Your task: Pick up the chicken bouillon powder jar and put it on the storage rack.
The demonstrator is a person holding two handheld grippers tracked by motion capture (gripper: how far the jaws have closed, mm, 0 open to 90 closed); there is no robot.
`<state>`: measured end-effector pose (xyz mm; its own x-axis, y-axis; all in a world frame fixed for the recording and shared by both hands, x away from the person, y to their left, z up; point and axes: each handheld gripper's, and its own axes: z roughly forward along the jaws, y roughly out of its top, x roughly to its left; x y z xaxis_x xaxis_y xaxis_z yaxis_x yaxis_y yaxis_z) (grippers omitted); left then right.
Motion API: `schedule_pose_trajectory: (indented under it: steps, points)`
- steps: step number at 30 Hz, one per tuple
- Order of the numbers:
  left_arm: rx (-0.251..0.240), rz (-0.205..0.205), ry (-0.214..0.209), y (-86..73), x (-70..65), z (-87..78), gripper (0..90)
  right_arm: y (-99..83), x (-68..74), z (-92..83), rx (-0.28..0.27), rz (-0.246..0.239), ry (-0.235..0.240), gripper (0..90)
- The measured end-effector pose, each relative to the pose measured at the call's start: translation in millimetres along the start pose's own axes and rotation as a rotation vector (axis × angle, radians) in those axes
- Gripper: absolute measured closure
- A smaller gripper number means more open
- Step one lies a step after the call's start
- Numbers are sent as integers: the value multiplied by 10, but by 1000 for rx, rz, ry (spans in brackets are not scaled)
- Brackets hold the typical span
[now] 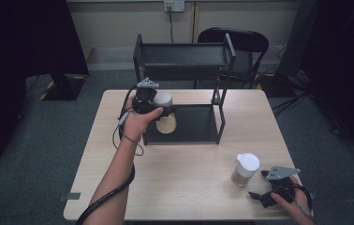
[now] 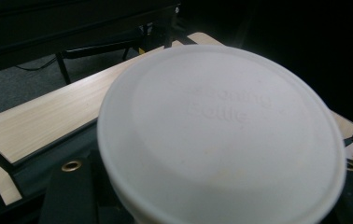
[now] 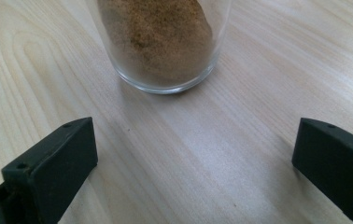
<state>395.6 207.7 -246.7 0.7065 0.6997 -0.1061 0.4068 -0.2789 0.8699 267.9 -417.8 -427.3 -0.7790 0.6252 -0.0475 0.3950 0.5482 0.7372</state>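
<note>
Left tool (image 1: 162, 111) lifted a jar (image 1: 164, 117) at the rack (image 1: 183, 61).
It was clamped on the white-lidded jar; right tool (image 1: 258, 187) rested wide open, empty, near a second jar (image 1: 245, 169).

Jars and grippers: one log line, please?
left gripper: shut on jar by rack | right gripper: open, behind second jar
</note>
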Motion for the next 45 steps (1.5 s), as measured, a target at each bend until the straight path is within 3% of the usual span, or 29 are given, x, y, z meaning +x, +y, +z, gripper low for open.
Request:
schedule_pose_trajectory:
  steps: [29,45]
  points:
    - [1,42,9,624,-69,-211,339,1,0,0,0,0,0,0]
    - [-7,54,27,878,-98,-366,338,1,0,0,0,0,0,0]
